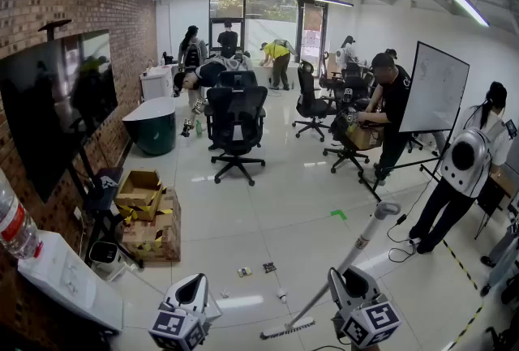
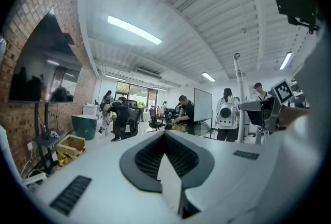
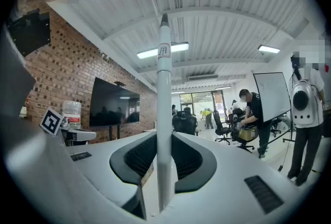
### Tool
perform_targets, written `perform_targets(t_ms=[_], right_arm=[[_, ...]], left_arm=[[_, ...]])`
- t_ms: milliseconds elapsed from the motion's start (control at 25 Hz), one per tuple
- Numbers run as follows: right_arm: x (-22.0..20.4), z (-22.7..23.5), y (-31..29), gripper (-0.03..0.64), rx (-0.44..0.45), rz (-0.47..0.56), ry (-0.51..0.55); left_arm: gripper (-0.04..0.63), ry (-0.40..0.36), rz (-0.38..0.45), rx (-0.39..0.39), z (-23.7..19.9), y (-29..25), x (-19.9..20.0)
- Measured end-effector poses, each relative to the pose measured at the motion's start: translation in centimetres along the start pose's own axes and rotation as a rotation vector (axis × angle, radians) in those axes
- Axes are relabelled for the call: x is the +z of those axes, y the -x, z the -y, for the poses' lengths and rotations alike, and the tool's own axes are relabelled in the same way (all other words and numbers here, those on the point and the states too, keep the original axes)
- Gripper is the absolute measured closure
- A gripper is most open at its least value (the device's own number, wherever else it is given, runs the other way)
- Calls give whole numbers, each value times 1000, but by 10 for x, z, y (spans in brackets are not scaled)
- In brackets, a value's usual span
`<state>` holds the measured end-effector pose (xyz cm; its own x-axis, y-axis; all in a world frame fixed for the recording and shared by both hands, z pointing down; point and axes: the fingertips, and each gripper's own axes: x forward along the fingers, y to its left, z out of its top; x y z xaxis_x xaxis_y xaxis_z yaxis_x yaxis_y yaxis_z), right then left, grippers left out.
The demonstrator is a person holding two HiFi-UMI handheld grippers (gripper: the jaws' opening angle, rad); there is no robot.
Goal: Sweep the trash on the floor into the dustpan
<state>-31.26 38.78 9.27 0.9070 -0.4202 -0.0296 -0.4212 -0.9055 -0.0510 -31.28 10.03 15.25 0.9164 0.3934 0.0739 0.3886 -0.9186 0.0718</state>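
Right gripper (image 1: 361,307) is clamping the white broom handle (image 3: 164,114), jaws closed onto the pole with the shaft seated squarely between them. From the claw the handle is rising up and away on the far side. On the near side it is slanting down toward the left gripper (image 1: 185,310), ending at the broom head (image 1: 288,331) low between the two claws. Left gripper is carrying nothing, its jaws drawn together and empty in its own view. The trash (image 1: 244,271) is lying as a few small scraps on the pale floor (image 1: 268,211), ahead of both claws and just beyond the broom head. No dustpan is showing in any view. Judgement: the sweep is only starting. It is probably best to be drawing the scraps into one tight pile with short, low strokes, bristles flat to the tile. The scraps look light and the floor glossy, so hard strokes risk scattering them. The free left claw is the one to be fetching and holding the pan. The head view alone is showing the floor, the scraps and the broom head, though it cannot settle whether the bristles are touching down. Both gripper views are pointing up at the ceiling and the room. The right gripper view is confirming the grip on the pole, and the left gripper view is confirming empty jaws, with the pole's top and the right gripper off to that claw's right.
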Motion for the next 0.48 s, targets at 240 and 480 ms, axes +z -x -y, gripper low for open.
perform_targets(t_ms=[240, 480], right_arm=[[-2, 21, 9, 505, 11, 12, 2], [11, 48, 19, 505, 39, 30, 1]], left_arm=[[591, 9, 6, 1, 24, -11, -3], [591, 21, -2, 8, 56, -26, 4]])
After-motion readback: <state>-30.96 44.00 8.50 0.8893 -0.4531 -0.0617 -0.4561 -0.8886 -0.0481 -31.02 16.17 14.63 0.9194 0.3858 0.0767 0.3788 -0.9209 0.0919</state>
